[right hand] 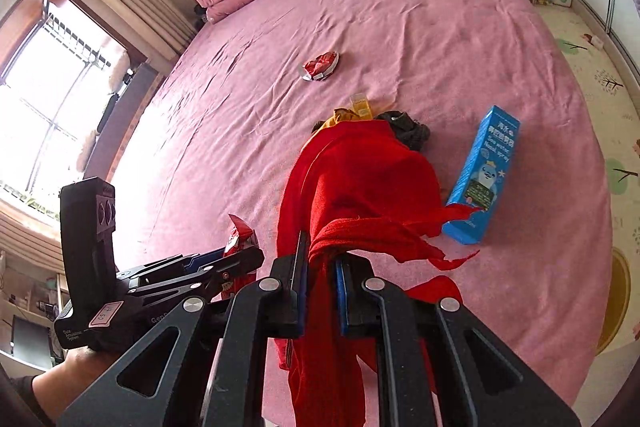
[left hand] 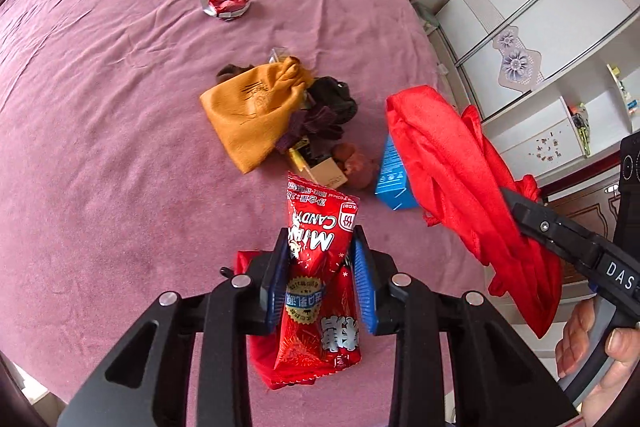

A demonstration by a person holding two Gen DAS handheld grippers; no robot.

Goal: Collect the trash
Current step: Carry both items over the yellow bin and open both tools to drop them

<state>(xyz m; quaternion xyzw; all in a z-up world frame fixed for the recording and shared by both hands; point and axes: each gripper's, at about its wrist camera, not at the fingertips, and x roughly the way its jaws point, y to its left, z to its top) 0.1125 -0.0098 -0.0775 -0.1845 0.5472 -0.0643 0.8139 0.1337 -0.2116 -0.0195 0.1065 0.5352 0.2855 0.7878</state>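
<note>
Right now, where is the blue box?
The blue box lies on the pink bedsheet near the bed's right edge, beside the red cloth bag held by the right gripper.

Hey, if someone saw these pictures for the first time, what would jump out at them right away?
Probably the red: the left hand-held gripper is clamped on a red candy bag just above the pink bedsheet, while the right hand-held gripper holds up a red cloth bag. Next, the mustard pouch in the clutter at mid-bed, a blue box to its right and a crumpled red wrapper lying alone farther up.
</note>
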